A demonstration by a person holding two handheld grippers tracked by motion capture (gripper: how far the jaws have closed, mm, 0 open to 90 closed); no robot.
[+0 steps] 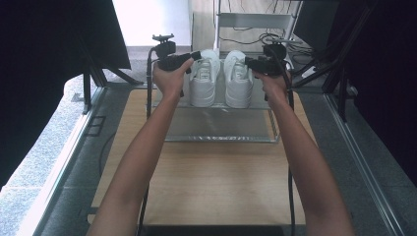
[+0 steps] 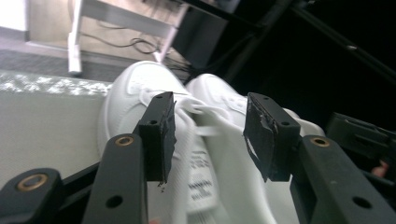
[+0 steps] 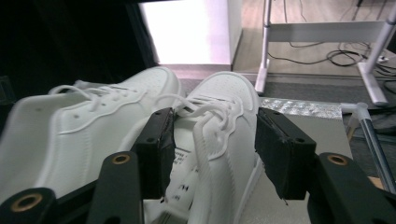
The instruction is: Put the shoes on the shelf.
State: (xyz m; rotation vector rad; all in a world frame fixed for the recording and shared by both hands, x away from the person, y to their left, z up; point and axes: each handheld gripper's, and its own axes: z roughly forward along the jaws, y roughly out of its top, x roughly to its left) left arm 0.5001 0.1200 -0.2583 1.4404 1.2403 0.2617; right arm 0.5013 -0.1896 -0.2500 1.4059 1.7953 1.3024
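Note:
Two white lace-up sneakers stand side by side on the top shelf of a metal rack [image 1: 221,132] at the table's far end. My left gripper [image 1: 195,56] reaches in from the left over the left sneaker [image 1: 203,81]. My right gripper [image 1: 248,62] comes in from the right over the right sneaker [image 1: 239,83]. In the left gripper view the left gripper [image 2: 210,105] is open, its jaws straddling the laces and tongue of the left sneaker [image 2: 133,88] without pressing. The right gripper [image 3: 212,121] is likewise open astride the right sneaker [image 3: 229,91], with the left sneaker [image 3: 70,135] beside it.
The rack stands on a wooden table [image 1: 216,187], with a lower shelf showing under the top one. Behind it are a white frame [image 1: 253,20] and cables on the floor. Dark curtains and black struts flank both sides. The other gripper [image 2: 362,137] shows at the far right.

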